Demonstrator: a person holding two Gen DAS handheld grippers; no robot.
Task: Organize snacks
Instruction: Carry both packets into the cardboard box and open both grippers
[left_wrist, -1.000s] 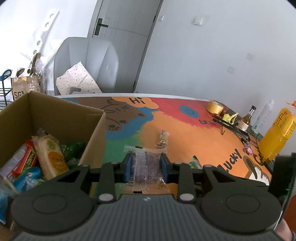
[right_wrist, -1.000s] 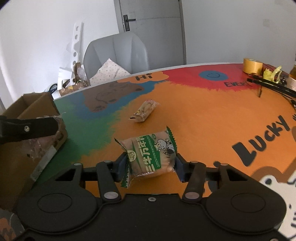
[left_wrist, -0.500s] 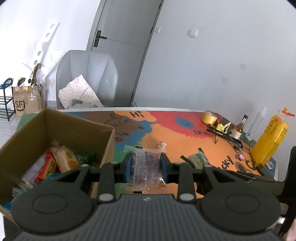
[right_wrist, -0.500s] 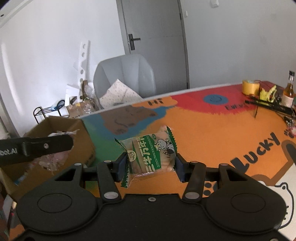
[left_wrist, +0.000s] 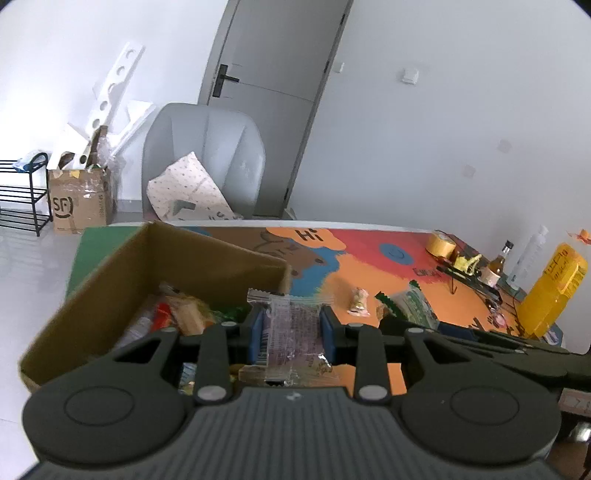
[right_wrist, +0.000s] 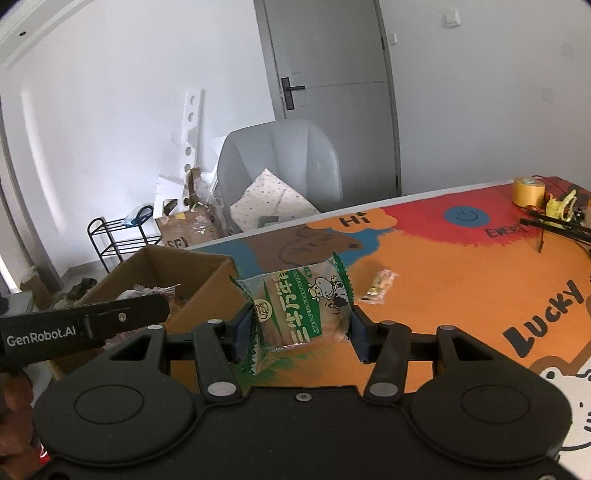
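Holding snack packets (left_wrist: 291, 328) beside box rim (left_wrist: 218, 245)

Left gripper (left_wrist: 291, 328) clamps a clear snack packet (left_wrist: 290, 330) above the near corner of the open box (left_wrist: 207, 254). Snacks fill the box. Right gripper (left_wrist: 410, 314), alongside, carries a green packet (left_wrist: 412, 304). A small snack (left_wrist: 359, 302) lies on the table (left_wrist: 369, 258).

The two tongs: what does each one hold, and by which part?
Left tongs: a clear snack packet, held by its two long sides. Right tongs: a green bread packet, held by its two ends.
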